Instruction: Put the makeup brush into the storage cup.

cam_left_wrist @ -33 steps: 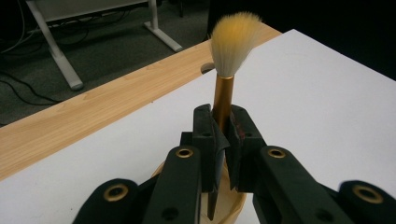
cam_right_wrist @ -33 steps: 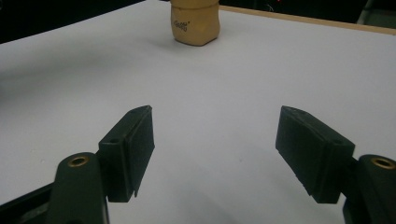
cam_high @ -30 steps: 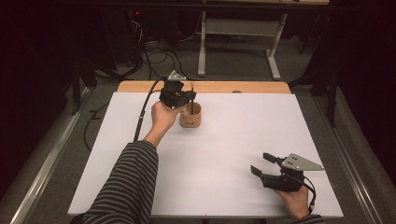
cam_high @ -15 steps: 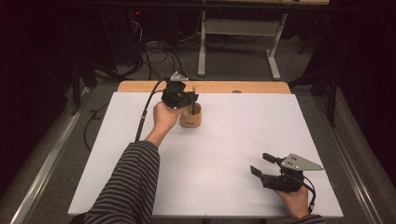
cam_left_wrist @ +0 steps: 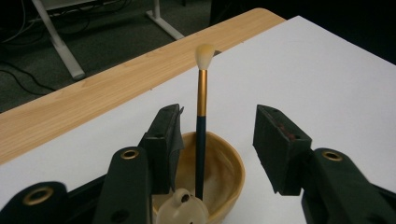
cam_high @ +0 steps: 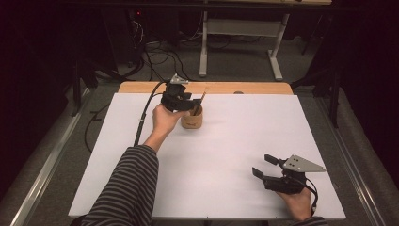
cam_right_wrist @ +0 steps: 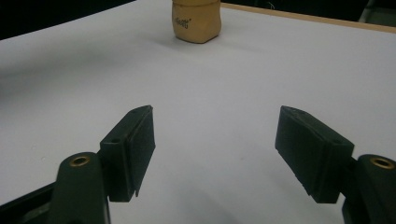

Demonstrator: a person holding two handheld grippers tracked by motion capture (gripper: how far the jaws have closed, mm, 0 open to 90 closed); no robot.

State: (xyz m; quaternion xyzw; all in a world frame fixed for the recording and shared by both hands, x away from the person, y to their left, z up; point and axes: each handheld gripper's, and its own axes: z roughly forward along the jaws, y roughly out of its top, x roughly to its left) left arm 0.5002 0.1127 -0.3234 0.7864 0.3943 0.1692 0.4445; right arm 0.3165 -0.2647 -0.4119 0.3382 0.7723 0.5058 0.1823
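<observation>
A small tan wooden cup (cam_high: pixel 192 121) (cam_left_wrist: pixel 224 172) (cam_right_wrist: pixel 195 19) stands on the white table top (cam_high: pixel 235 141) toward the back. A brush (cam_left_wrist: pixel 202 116) with a dark handle, gold ferrule and pale tip stands upright in it, leaning slightly (cam_high: pixel 199 104). My left gripper (cam_high: pixel 190 104) (cam_left_wrist: pixel 219 140) hangs just above the cup, open, its jaws either side of the brush handle without touching it. A pale rounded object (cam_left_wrist: pixel 182 212) lies at the cup's near rim. My right gripper (cam_high: pixel 265 165) (cam_right_wrist: pixel 215 144) rests open near the front right of the table, nothing between its jaws.
A bare wooden strip (cam_high: pixel 221 87) runs along the table's far edge. Beyond it are a desk frame (cam_high: pixel 235 33) and cables (cam_high: pixel 150 52) on the floor. White table top spreads between the cup and the right gripper.
Left gripper has shifted slightly over the cup; its jaws now stand apart around the brush. The right gripper has stayed put.
</observation>
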